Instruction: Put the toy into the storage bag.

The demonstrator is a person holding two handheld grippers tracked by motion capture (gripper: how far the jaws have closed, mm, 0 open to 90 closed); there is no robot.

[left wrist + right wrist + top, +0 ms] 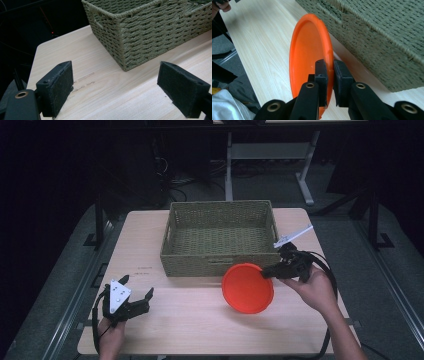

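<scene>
Empty woven basket (220, 240) on a light wooden table (165, 320), dark surroundings.

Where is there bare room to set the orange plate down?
Bare tabletop lies between left gripper and plate, and left of the basket. The basket's inside looks bare. It is crowded where the right gripper holds the plate by the basket.

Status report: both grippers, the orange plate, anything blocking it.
Right gripper shut on orange plate rim, plate tilted beside the wicker basket. Left gripper open, nothing between its jaws. Basket's near wall close by the plate.
</scene>
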